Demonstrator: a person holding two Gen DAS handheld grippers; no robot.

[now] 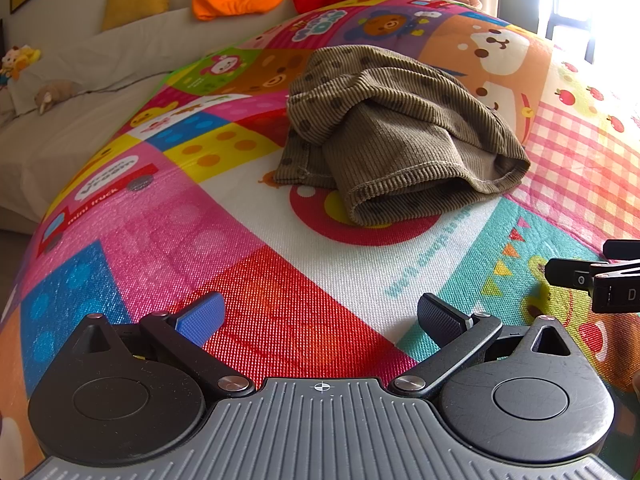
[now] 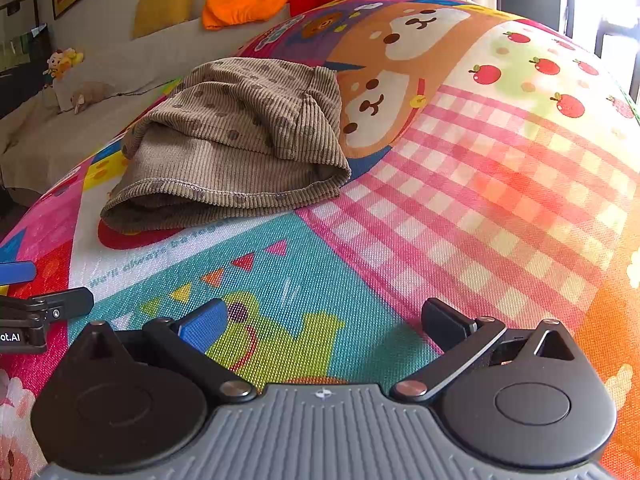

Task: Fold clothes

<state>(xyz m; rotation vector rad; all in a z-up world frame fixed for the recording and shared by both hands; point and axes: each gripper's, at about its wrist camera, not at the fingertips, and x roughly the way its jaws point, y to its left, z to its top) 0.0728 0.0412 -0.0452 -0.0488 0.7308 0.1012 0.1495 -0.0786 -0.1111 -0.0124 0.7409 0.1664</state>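
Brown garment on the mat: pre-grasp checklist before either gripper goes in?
1. Left gripper open and empty: ok, jaws spread, nothing between them.
2. Right gripper open and empty: ok, same.
3. Brown ribbed garment in view of both cameras: ok, lying bunched on the play mat, ahead of both grippers and untouched.
4. Garment laid flat for folding: not ok, it is crumpled, with layers overlapping.
5. A graspable edge showing: ok, the stitched hem faces the grippers.
6. Path to the garment clear: ok, only bare mat lies between.
7. Garment type and sleeve positions: cannot tell from the bunching.
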